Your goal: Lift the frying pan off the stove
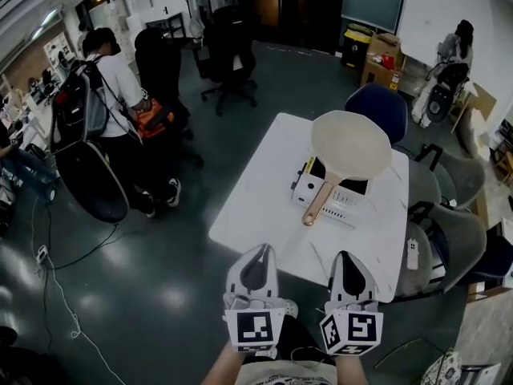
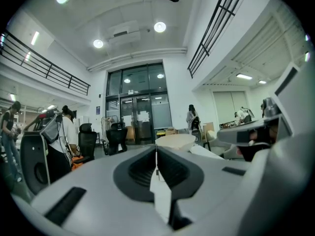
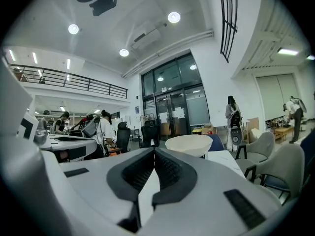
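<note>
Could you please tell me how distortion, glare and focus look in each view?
Head view: fisheye bowing, light reflections on the floor, frying pan sharp. Left gripper view: black corners, left hand-held gripper softly blurred up close. Right gripper view: ceiling lights bloom.

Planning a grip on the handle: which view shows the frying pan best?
The head view: it looks down on the whole frying pan, pale bowl and wooden handle pointing toward the camera, resting on the stove. Both gripper views show the frying pan only edge-on, far off, handle not visible.
</note>
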The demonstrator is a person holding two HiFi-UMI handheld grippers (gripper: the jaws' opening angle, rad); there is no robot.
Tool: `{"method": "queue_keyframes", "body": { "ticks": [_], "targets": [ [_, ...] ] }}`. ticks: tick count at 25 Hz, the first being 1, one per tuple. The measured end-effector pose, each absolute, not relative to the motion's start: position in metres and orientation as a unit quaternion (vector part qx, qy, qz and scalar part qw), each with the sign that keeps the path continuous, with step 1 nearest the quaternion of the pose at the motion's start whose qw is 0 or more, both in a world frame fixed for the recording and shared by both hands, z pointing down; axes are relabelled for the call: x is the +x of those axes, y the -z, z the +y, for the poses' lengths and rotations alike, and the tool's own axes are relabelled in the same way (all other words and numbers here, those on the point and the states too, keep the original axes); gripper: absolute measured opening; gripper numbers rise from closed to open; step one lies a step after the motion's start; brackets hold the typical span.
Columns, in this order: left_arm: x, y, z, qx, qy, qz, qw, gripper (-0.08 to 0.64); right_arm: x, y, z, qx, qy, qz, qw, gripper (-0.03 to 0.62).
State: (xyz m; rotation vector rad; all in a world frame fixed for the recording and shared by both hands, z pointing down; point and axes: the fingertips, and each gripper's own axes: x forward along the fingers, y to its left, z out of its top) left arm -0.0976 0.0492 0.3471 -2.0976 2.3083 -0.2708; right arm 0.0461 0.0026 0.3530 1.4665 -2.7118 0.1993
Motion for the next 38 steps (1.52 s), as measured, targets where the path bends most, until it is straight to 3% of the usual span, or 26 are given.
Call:
{"method": "queue_keyframes", "body": {
  "ticks": [12, 20, 38],
  "targets": [
    [-0.089, -0.350, -0.028, -0.662, 0.097, 0.743, -0.001, 0.020, 0.061, -0.367, -0.080, 0.469, -0.109, -0.876, 0.020, 0.015],
    [-0.086, -0.360, -0.050, -0.667, 0.102, 0.738, -0.014, 0.020, 0.054, -0.391, -0.090, 0.424, -0.227, -0.876, 0.001, 0.015],
    [-0.119, -0.385, -0.116, -0.710, 0.138, 0.690, -0.033, 0.020, 0.018, -0.422, -0.127, 0.377, -0.376, -0.846, -0.017, 0.037]
  ]
}}
